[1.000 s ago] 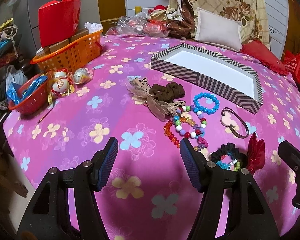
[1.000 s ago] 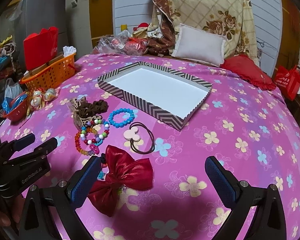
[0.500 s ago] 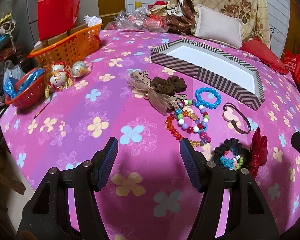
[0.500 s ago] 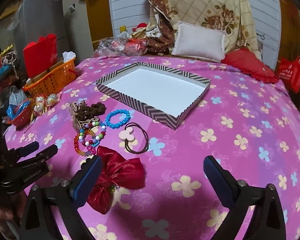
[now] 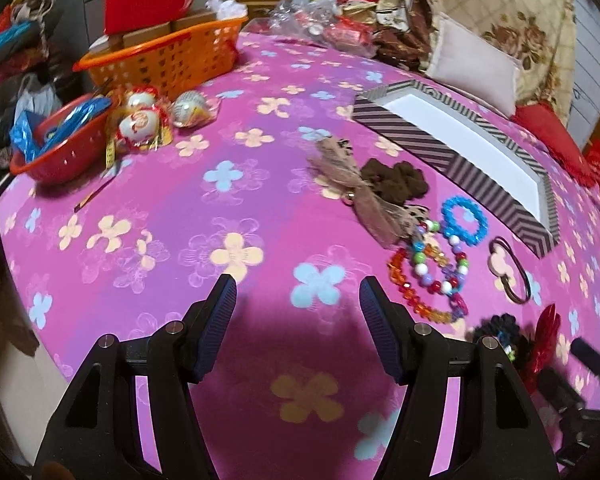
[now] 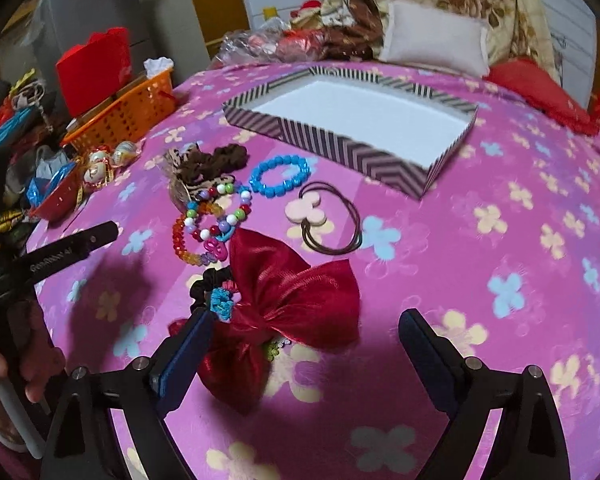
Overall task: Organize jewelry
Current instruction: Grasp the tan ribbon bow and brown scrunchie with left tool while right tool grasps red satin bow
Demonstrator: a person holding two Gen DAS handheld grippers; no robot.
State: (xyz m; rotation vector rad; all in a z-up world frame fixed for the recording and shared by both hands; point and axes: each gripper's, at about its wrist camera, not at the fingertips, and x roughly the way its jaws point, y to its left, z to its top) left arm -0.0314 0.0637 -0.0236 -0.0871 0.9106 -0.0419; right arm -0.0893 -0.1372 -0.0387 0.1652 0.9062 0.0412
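Seen from the left wrist, the left gripper (image 5: pixel 298 308) hangs spread and empty over a bare patch of the flowered bed (image 5: pixel 180 208), well to the left of the jewelry, so it seems to be waiting rather than reaching. The pieces lie in a loose cluster just in front of the striped box (image 5: pixel 440 148), probably laid out there so each has only a short trip into it: the blue bead bracelet (image 5: pixel 464 220) nearest the box, the multicolour bead bracelets (image 5: pixel 428 276) beside it. From the right wrist, the right gripper (image 6: pixel 306 330) is also spread, holding nothing, with the red satin bow (image 6: pixel 288 292) lying between its fingers, the left finger close against the fabric; this looks like the line-up for a first pick. The box sits open and empty beyond.
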